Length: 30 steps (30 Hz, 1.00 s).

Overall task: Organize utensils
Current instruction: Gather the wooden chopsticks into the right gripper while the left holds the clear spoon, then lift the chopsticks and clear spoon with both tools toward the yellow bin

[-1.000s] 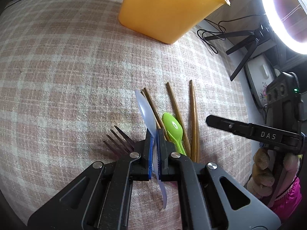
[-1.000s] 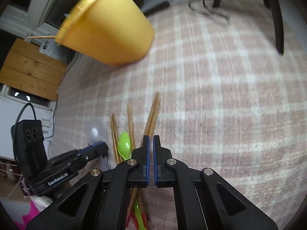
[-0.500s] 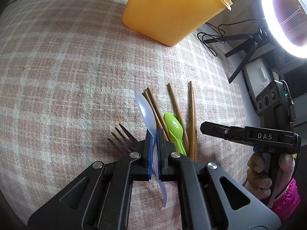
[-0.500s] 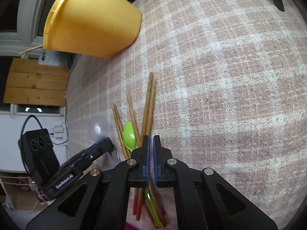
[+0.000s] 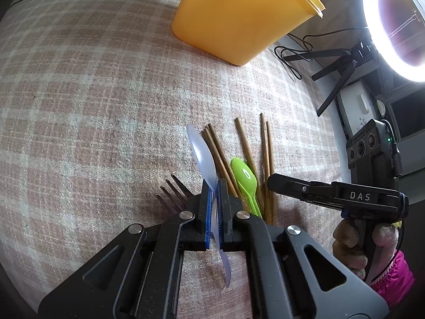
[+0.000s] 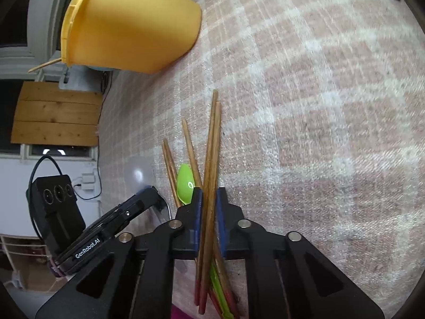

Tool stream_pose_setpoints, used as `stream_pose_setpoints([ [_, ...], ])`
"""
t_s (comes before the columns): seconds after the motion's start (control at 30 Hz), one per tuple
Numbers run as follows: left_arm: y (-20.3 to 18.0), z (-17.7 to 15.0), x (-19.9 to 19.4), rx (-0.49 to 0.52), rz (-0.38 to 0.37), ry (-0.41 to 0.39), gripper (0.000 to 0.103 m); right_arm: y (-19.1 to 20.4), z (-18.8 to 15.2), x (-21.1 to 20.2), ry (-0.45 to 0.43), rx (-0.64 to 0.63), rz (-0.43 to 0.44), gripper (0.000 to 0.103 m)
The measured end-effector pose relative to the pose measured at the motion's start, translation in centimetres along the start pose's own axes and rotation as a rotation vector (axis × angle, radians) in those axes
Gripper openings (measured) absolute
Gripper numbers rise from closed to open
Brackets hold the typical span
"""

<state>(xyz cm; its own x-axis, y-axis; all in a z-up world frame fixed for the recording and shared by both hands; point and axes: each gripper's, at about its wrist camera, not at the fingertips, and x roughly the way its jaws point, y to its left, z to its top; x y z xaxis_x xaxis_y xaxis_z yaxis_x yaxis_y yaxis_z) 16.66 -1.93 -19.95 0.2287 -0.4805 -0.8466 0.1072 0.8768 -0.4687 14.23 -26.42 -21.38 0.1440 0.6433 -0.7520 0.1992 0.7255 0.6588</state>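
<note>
A: Fork [image 5: 174,190] tines come first on our left, dark and lying on the checked tabletop [image 5: 93,93], partly hidden behind our left tongs [image 5: 214,191].

B: We see those left tongs clamped on the clear spoon [image 5: 202,156]. Its bowl sticks out past the tips and its handle runs back between the pads, so the spoon is held off the cloth.

A: Next to the right we have the wooden chopsticks [image 5: 240,143] fanned out on the tabletop, with the green spoon [image 5: 245,175] lying among them, bowl pointing away from us.

B: From the right wrist view we count 2 chopsticks [image 6: 212,159] running side by side between the right tongs [image 6: 209,196]. The jaws have just been opening and now stand only a little apart, with that pair in the gap. We can't tell whether the blue pads [image 6: 198,212] press on the wood.

A: In the left wrist view the right tongs [image 5: 273,183] reach in from the right edge, tip just beside the chopsticks, and we see a gloved hand [image 5: 348,250] on the grip.

B: Farther back stands the yellow bucket [image 5: 239,13], well apart from the utensils. In the right wrist view 1 stick [image 6: 43,65] pokes over the rim of the bucket [image 6: 127,26].

A: Far right in our left view, a ring light [image 5: 377,26] glows beyond the tabletop edge.
</note>
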Motion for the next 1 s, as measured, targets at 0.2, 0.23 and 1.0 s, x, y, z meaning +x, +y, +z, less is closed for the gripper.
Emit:
stream_pose_setpoints([
  [0.2, 0.0, 0.0, 0.1, 0.004, 0.003, 0.001, 0.001, 2.0, -0.1, -0.2, -0.037, -0.048, -0.040, 0.005],
  [0.23, 0.0, 0.0, 0.1, 0.003, 0.002, 0.001, 0.001, 2.4, -0.1, -0.4, -0.043, -0.053, -0.044, 0.005],
  [1.0, -1.5, 2.6, -7.4, 0.053, -0.007, -0.194, 0.001, 8.7, 0.1, -7.2, -0.237, -0.335, -0.120, 0.005],
])
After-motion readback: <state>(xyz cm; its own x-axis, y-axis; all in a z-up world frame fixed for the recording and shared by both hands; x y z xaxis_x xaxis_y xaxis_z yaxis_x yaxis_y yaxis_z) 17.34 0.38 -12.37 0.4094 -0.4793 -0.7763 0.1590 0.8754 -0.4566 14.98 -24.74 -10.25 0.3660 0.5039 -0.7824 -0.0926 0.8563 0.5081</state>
